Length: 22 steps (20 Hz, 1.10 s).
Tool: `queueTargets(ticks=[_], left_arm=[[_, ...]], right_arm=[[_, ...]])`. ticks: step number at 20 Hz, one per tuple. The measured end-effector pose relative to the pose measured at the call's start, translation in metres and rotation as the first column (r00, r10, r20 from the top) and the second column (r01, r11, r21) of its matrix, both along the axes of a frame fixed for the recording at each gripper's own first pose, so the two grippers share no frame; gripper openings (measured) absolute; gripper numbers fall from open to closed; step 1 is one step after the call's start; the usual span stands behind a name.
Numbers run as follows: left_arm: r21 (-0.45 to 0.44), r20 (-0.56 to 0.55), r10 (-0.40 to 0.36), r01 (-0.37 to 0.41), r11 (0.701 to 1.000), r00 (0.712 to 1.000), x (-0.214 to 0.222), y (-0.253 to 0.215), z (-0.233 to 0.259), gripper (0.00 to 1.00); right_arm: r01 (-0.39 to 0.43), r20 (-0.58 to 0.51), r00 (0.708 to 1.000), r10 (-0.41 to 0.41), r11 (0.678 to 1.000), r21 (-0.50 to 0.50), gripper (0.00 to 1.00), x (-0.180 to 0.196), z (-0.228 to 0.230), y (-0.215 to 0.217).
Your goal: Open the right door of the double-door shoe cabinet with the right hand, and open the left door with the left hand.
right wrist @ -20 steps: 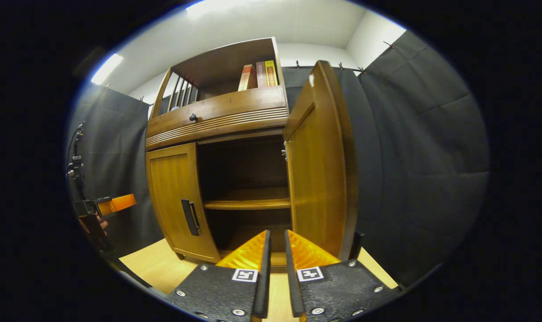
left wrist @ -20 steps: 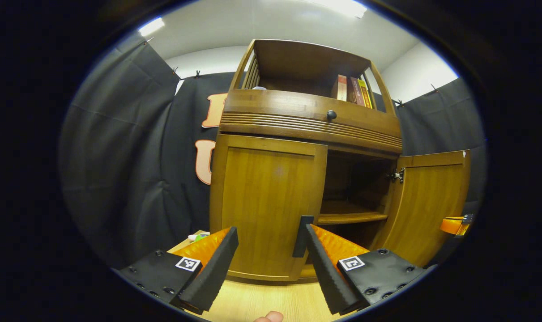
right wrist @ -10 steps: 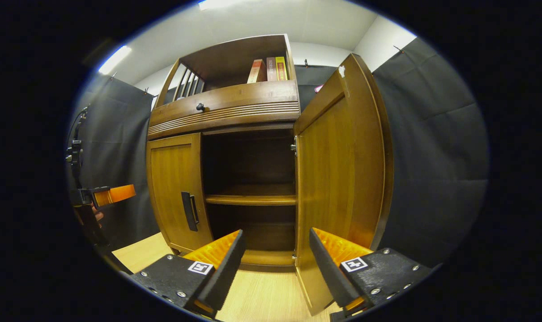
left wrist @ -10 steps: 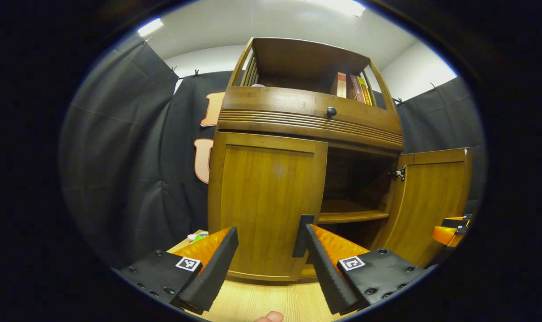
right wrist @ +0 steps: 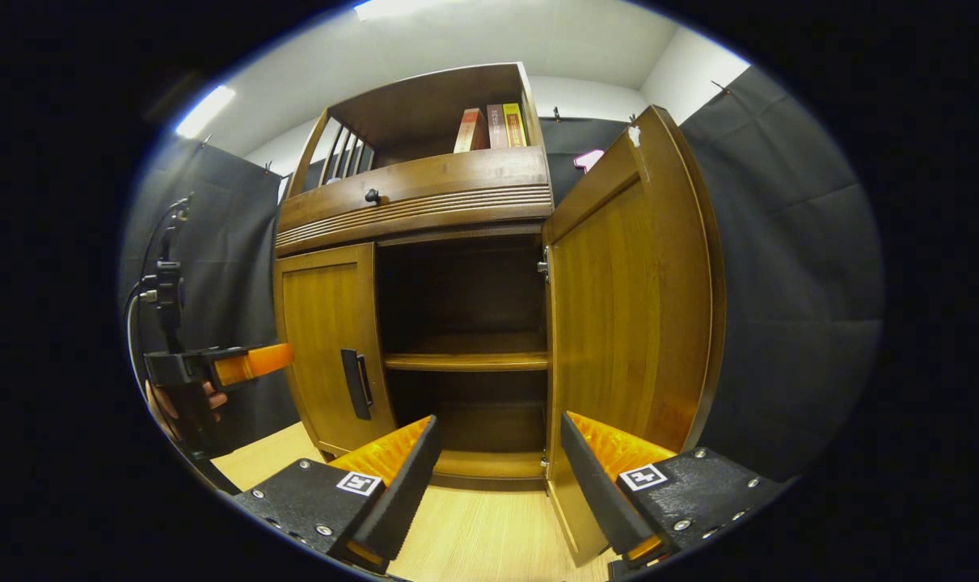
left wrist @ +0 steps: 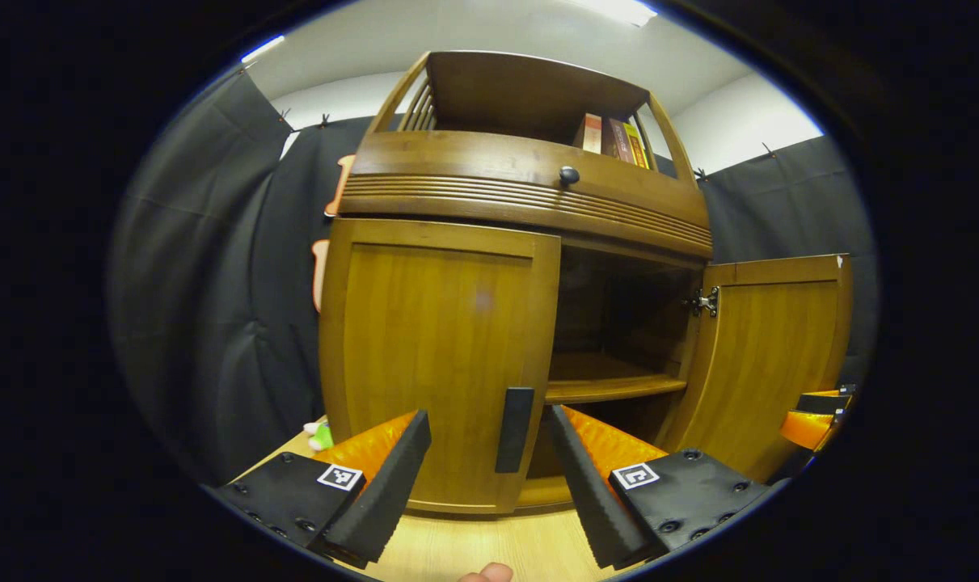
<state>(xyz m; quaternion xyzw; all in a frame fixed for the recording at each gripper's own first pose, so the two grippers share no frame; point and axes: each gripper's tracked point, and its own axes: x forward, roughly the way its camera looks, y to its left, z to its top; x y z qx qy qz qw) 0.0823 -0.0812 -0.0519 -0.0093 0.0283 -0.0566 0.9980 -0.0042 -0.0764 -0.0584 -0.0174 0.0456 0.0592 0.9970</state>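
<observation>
Spread wide, the left gripper [left wrist: 485, 477] frames the dark handle [left wrist: 514, 429] of the closed left door [left wrist: 436, 356]. It should ease forward, pinch squarely, then pull along the hinge arc. The right door [right wrist: 626, 307] stands open; the right gripper [right wrist: 497, 485] hangs spread.

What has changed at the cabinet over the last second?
The right gripper opened its jaws and let go of the right door, which stands swung open. The left gripper moved closer to the left door, its handle now between the open jaws. The left door stayed shut; the books stayed put.
</observation>
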Motion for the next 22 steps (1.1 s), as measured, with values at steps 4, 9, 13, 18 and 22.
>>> queueTargets(ticks=[4, 9, 13, 18, 22], left_arm=[[0.044, -0.016, -0.010, 0.010, 0.999, 1.000, 0.045, -0.014, -0.019, 0.95], [0.078, -0.011, -0.024, 0.025, 0.997, 1.000, 0.090, -0.023, -0.040, 0.96], [0.017, -0.024, -0.026, 0.026, 1.000, 0.999, 0.109, -0.028, -0.050, 0.96], [0.004, -0.020, 0.015, -0.015, 1.000, 1.000, 0.124, -0.020, -0.056, 0.95], [0.031, -0.016, 0.028, -0.028, 0.999, 0.999, 0.121, -0.015, -0.058, 0.95]], right_arm=[[-0.004, 0.011, 1.000, 0.004, 1.000, 0.001, 1.00, -0.007, 0.006, 0.005], [0.002, 0.022, 1.000, -0.002, 1.000, 0.000, 1.00, -0.013, 0.013, 0.005], [0.013, 0.030, 0.999, -0.013, 1.000, 0.002, 1.00, -0.016, 0.018, 0.000], [0.020, 0.035, 0.999, -0.021, 1.000, 0.015, 0.92, -0.016, 0.020, -0.002], [0.023, 0.019, 1.000, -0.023, 1.000, 0.013, 0.92, -0.011, 0.015, -0.002]])
